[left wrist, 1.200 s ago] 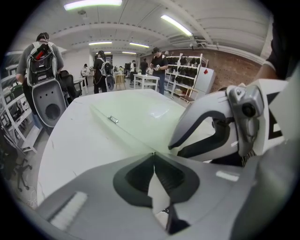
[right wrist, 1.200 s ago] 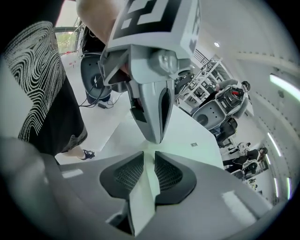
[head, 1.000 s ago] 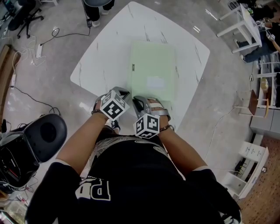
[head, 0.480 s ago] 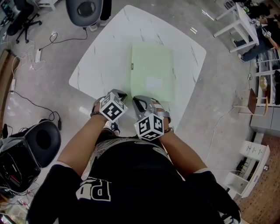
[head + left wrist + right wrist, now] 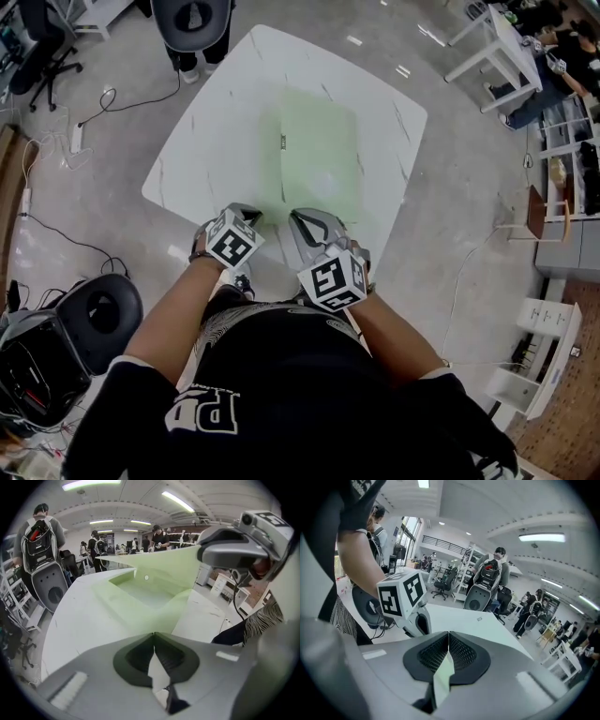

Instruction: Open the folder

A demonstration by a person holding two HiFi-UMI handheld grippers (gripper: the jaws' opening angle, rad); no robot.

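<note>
A pale green folder (image 5: 314, 150) lies on the white marble table (image 5: 211, 141), its near edge at my grippers. My left gripper (image 5: 251, 217) is shut on the near left corner; a thin pale sheet shows between its jaws (image 5: 153, 634). My right gripper (image 5: 305, 223) is shut on the near edge of the folder's cover, and a green strip sits between its jaws (image 5: 448, 633). In the left gripper view the cover (image 5: 164, 562) rises as a slanted flap above the lower part (image 5: 145, 592), held up by the right gripper (image 5: 234, 555). The left gripper's marker cube (image 5: 401, 597) shows in the right gripper view.
A grey chair (image 5: 192, 19) stands at the table's far side and a black chair (image 5: 98, 319) on the floor to my left. Cables (image 5: 56, 150) trail over the floor at left. White desks (image 5: 506, 47) and shelves stand at right. People with backpacks (image 5: 40, 541) stand farther off.
The right gripper has risen a little with the cover's near edge, so the folder looks parted at the front. The left gripper has stayed at the near left corner.
</note>
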